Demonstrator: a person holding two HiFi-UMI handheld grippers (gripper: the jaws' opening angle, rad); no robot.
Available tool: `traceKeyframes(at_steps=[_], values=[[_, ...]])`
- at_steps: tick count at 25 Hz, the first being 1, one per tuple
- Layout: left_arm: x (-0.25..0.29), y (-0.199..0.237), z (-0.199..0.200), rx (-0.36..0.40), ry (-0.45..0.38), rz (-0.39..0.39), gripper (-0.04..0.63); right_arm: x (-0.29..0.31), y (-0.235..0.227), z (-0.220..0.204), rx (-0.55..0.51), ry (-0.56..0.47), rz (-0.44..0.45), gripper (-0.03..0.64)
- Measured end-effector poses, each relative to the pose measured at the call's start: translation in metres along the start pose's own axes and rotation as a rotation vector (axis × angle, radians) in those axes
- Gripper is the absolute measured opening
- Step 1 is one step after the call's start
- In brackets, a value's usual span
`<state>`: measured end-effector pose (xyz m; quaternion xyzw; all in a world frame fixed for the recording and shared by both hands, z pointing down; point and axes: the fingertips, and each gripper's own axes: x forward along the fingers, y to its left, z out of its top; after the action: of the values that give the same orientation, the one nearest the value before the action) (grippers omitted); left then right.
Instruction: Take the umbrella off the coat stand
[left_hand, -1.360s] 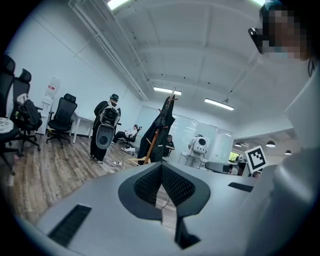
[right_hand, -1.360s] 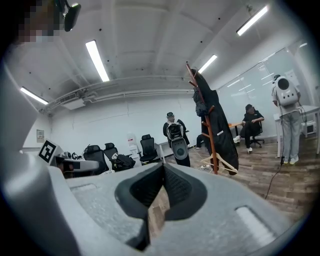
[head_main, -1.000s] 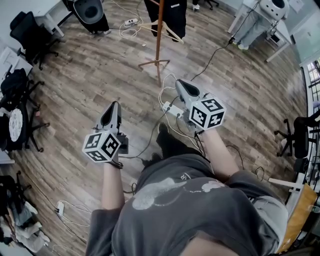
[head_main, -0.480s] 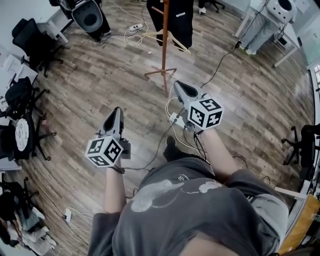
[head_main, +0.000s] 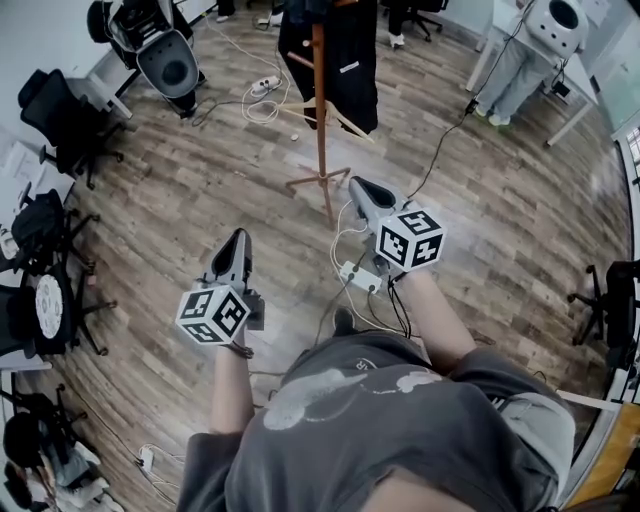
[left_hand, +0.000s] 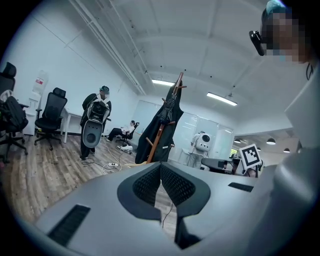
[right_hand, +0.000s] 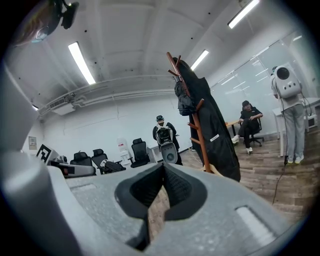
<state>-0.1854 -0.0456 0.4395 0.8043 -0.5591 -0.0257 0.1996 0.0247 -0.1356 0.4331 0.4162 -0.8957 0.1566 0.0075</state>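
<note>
A wooden coat stand (head_main: 320, 120) rises from the plank floor straight ahead, with a long black garment (head_main: 350, 50) hung on it. A small dark bundle (right_hand: 183, 102) hangs from a peg near its top; I cannot tell if that is the umbrella. A pale curved piece (head_main: 340, 115) sticks out low on the stand. My left gripper (head_main: 238, 242) is shut and empty, well short of the stand. My right gripper (head_main: 360, 186) is also shut and empty; it shows just right of the stand's feet, above the floor. The stand (left_hand: 159, 140) also appears beyond the left jaws, and the stand (right_hand: 197, 135) shows up and right of the right jaws.
A white power strip (head_main: 360, 276) and loose cables (head_main: 440, 140) lie on the floor near my feet. Black office chairs (head_main: 60, 100) line the left side. A dark machine with a round face (head_main: 168, 62) stands at back left, a white robot (head_main: 552, 20) at back right.
The coat stand has come nearer and lower in the head view as I walked toward it. Both grippers have travelled forward with me, still shut.
</note>
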Motion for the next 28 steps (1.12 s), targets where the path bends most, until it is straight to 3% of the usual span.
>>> traceKeyframes(at_steps=[9,28], values=[[0.076,-0.018,0.023,0.03,-0.018,-0.028,0.012,0.014,-0.066,0.021,0.03,-0.035,-0.021,-0.003],[0.193,-0.032,0.088,0.099,-0.042,-0.182,0.012,0.038,-0.137,0.053,0.032,-0.078,-0.126,-0.003]])
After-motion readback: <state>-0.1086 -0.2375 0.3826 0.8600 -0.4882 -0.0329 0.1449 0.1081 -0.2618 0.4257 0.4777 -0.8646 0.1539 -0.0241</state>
